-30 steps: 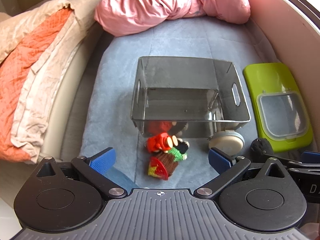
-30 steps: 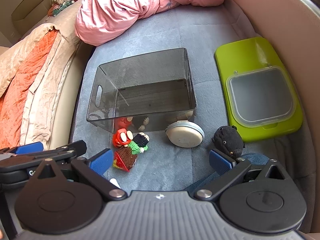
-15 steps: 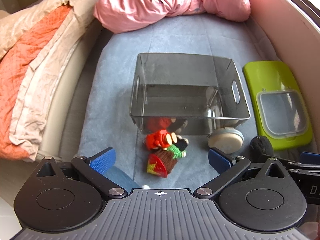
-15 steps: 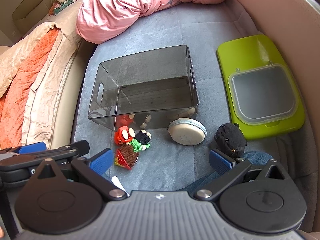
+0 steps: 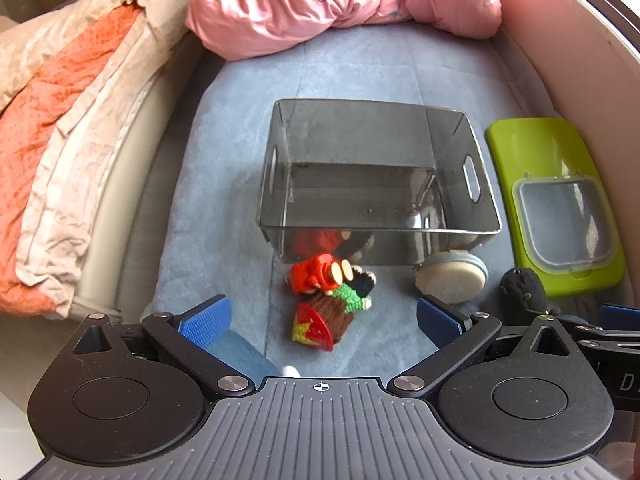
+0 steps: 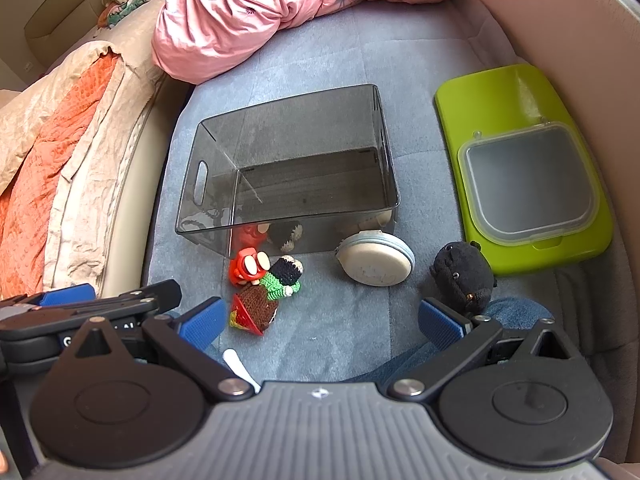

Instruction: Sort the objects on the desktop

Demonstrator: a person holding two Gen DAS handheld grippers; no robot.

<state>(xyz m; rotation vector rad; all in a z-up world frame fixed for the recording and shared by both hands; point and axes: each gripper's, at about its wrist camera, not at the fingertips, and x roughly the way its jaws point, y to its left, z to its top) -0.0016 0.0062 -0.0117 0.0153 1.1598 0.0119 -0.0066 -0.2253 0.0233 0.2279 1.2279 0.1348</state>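
The smoky grey bin (image 6: 296, 160) sits on the blue-grey blanket (image 6: 360, 60) with nothing visible inside it; the dark shapes at its near wall look like reflections of the toys outside. Just in front of that wall lie a red toy figure (image 6: 246, 266), a crocheted doll in green and black (image 6: 282, 278) touching it, and a brown crocheted cone with a red base (image 6: 252, 308) just below. To their right rests a round beige pouch (image 6: 376, 262) close against the bin's corner, and further right a black plush toy (image 6: 464, 276) just beside the green lidded box (image 6: 520, 168). So, if the bin is where they belong, all the small things remain outside it and the sorting is left to do. The left gripper (image 5: 318, 322) hovers over the crocheted pieces, jaws spread wide and holding nothing; the right gripper (image 6: 320, 324) hangs likewise released, between the cone and the plush. Pink bedding (image 6: 260, 4) is heaped behind.
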